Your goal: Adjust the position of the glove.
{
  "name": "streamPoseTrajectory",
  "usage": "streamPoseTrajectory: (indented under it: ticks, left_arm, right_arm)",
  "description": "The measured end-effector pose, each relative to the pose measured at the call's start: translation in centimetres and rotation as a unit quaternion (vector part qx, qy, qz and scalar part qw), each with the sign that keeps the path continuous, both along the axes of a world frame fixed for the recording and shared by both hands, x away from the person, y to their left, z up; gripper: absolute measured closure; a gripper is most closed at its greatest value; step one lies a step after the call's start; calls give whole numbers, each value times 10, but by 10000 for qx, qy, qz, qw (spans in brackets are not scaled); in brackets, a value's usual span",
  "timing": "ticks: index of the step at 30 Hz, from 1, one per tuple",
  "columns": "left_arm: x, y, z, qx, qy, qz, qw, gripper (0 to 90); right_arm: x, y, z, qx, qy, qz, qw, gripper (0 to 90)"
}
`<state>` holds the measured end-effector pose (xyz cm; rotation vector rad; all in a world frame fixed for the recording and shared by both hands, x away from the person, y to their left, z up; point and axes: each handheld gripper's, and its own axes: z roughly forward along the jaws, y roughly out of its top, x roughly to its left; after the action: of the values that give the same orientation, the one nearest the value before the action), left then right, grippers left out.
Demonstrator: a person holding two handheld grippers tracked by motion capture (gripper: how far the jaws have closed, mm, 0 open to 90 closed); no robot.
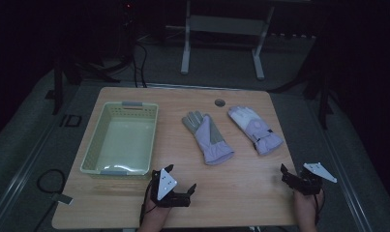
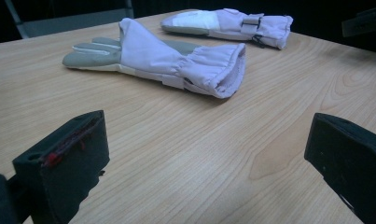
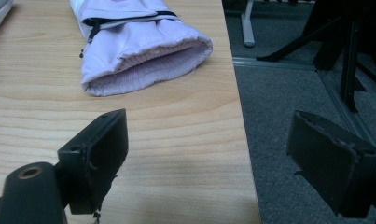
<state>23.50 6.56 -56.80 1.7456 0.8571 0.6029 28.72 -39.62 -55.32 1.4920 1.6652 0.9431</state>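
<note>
Both tongs, left (image 1: 179, 180) and right (image 1: 299, 170), gape empty near unlabelled lilac gloves (image 1: 208, 137).

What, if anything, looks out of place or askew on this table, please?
Nothing stands out. The two gloves lie flat, side by side and apart, and the basket sits upright beside them.

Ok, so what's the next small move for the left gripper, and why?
Probably ease the left gripper forward toward the cuff of the nearer glove. Its jaws stand open with nothing between them, the glove lies flat just ahead, and the basket sits empty beside it.
</note>
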Motion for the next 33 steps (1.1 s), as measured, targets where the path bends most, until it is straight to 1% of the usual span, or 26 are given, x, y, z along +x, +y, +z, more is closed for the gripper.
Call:
streamPoseTrajectory:
  ticks: [1, 3, 5, 6, 7, 8, 9, 11, 12, 13, 14, 16, 17, 18, 19, 20, 21, 22, 23, 24, 26, 27, 28, 30, 32, 33]
  left_arm:
    - [0, 0, 0, 0, 0, 0, 10000, 0]
    - [0, 0, 0, -10, 12, 2, 10000, 0]
    - [0, 0, 0, -22, 24, 7, 10000, 0]
    - [1, 1, 0, -31, 36, 4, 10000, 0]
    - [1, 1, 0, -33, 39, 6, 10000, 0]
    - [1, 1, 0, -36, 41, 8, 10000, 0]
    - [1, 1, 0, -30, 39, 10, 10000, 0]
    - [0, 0, 0, -19, 28, 12, 10000, 0]
    - [0, 0, 0, -8, 20, 12, 10000, 0]
    - [0, 0, 0, -3, 10, 14, 10000, 0]
    - [0, 0, 0, 2, 7, 14, 10000, 0]
    - [0, 0, 0, 3, 13, 11, 10000, 0]
    - [0, 0, 0, 1, 17, 7, 10000, 0]
    - [0, 0, 0, -5, 20, 10, 10000, 0]
    - [0, 0, 0, -7, 23, 10, 10000, 0]
    - [0, 0, 0, -8, 20, 7, 10000, 0]
    - [0, 0, 0, -9, 16, 6, 10000, 0]
    - [0, 0, 0, -6, 12, 6, 10000, 0]
    - [0, 0, 0, 0, 7, 3, 10000, 0]
    - [0, 0, 0, 3, 3, 0, 10000, 0]
    - [0, 0, 0, -2, 9, 1, 10000, 0]
    - [0, 0, 0, -7, 15, 2, 10000, 0]
    - [0, 0, 0, -9, 15, 0, 10000, 0]
    - [0, 0, 0, -4, 12, -5, 10000, 0]
    - [0, 0, 0, -3, 14, -4, 10000, 0]
    - [0, 0, 0, -3, 14, -4, 10000, 0]
  right_arm:
    - [0, 0, 0, 0, 0, 0, 10000, 127]
    - [2, 1, 0, -46, 121, -10, 9999, 127]
    - [2, 1, 0, -44, 159, -1, 9999, 126]
    - [3, 2, 0, -87, 237, 50, 9997, 125]
    - [3, 4, 2, -163, 227, 96, 9996, 123]
    - [4, 6, 4, -203, 273, 158, 9993, 121]
    - [4, 6, 4, -203, 273, 158, 9993, 121]
    - [6, 7, 7, -248, 405, 229, 9986, 120]
    - [6, 7, 7, -248, 405, 229, 9986, 120]
    - [9, 5, 12, -262, 533, 299, 9978, 118]
    - [9, 5, 12, -262, 533, 299, 9978, 118]
    - [10, 4, 18, -205, 502, 278, 9981, 117]
    - [13, 3, 25, -180, 598, 293, 9976, 116]
    - [13, 3, 25, -180, 598, 293, 9976, 116]
    - [14, 3, 29, -198, 628, 285, 9974, 115]
    - [14, 3, 29, -198, 628, 285, 9974, 115]
    - [15, 3, 31, -216, 606, 263, 9976, 115]
    - [17, 3, 37, -199, 548, 220, 9981, 117]
    - [17, 3, 37, -199, 548, 220, 9981, 117]
    - [21, 2, 43, 41, 704, 357, 9969, 138]
    - [25, 1, 46, 273, 819, 534, 9948, 145]
    - [25, 1, 46, 273, 819, 534, 9948, 145]
    - [26, 2, 51, 302, 676, 455, 9962, 145]
    - [27, 3, 54, 285, 658, 496, 9962, 140]
    - [32, 8, 60, 353, 644, 517, 9960, 126]
    - [32, 8, 60, 353, 644, 517, 9960, 126]
